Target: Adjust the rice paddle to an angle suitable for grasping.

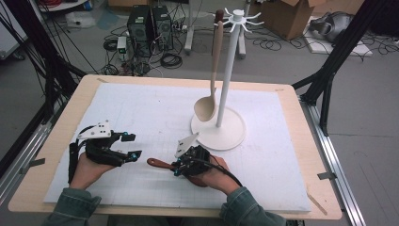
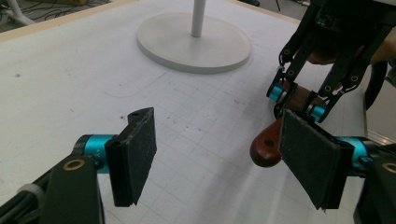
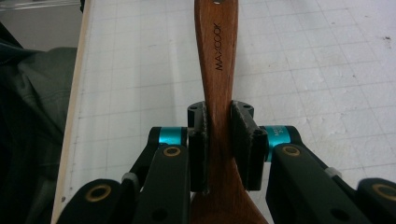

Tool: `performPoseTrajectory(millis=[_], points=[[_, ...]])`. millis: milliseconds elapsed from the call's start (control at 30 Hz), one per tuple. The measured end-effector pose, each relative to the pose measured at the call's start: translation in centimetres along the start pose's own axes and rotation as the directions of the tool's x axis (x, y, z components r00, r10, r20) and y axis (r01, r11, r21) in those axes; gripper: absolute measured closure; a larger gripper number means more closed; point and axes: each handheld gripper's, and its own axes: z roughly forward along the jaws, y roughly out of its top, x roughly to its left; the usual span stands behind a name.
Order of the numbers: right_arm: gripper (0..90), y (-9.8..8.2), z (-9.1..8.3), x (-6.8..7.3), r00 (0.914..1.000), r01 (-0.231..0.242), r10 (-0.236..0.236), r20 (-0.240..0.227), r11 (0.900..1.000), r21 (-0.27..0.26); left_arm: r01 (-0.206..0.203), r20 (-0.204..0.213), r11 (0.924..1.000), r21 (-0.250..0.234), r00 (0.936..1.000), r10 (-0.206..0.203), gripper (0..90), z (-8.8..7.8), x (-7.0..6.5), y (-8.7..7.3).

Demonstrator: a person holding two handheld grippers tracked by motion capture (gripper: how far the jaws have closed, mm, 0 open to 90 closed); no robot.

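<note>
1. Pale wood is edging the bench [image 1: 61, 136], and a white gridded foam sheet [image 1: 155, 108] is covering most of its top.
2. A white metal hanging stand [image 1: 225, 84] with a round flat base is standing on the far right part of the sheet, its slim pole rising to a ring of small hooks at the top.
3. A light beige long-handled ladle [image 1: 212, 75] is hanging from one of those hooks, its bowl dangling low beside the pole and just above the round base.
4. The left tool [image 1: 127, 146] is resting low over the near left part of the sheet in the person's left hand; in the left gripper view its two black padded jaws are standing wide apart with nothing between them, released.
5. The right tool [image 1: 177, 168] is sitting just to the right of it, near the front middle of the sheet, in the person's right hand; in the right gripper view [image 3: 218, 140] its pads are pressing on both sides of a handle, clenched on it.
6. A dark reddish-brown wooden utensil handle [image 3: 215, 65] is being gripped by the right tool, its rounded end [image 1: 154, 163] sticking out toward the left tool, close above the sheet and just short of the left tool's open jaws. The rest of the utensil is hidden behind the right tool and hand.
</note>
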Motion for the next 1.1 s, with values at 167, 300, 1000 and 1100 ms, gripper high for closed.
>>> performPoseTrajectory(millis=[167, 300, 1000, 1100], points=[[77.6, 0.0, -0.1, -0.1, 1.0000, 0.001, -0.001, -0.002, 1.000, -0.008, -0.007, 0.012, 0.9999, 0.008, 0.9999, 0.007, 28.8, 0.3, -0.2, 0.0], [77.6, -0.2, -0.3, -0.1, 1.0000, 0.001, -0.001, -0.002, 1.000, -0.024, -0.013, 0.029, 0.9998, 0.012, 0.9995, 0.012, 29.7, 0.5, -0.3, 0.0], [77.6, -0.6, -1.4, 0.3, 1.0000, -0.002, 0.001, -0.004, 0.998, -0.066, -0.085, 0.187, 0.9938, 0.072, 0.9799, 0.070, 36.2, 3.0, -1.8, -0.3], [77.6, -0.6, -1.5, 0.3, 1.0000, 0.005, -0.005, -0.003, 0.998, -0.069, -0.098, 0.209, 0.9916, 0.084, 0.9748, 0.079, 38.3, 3.3, -2.0, -0.3]])
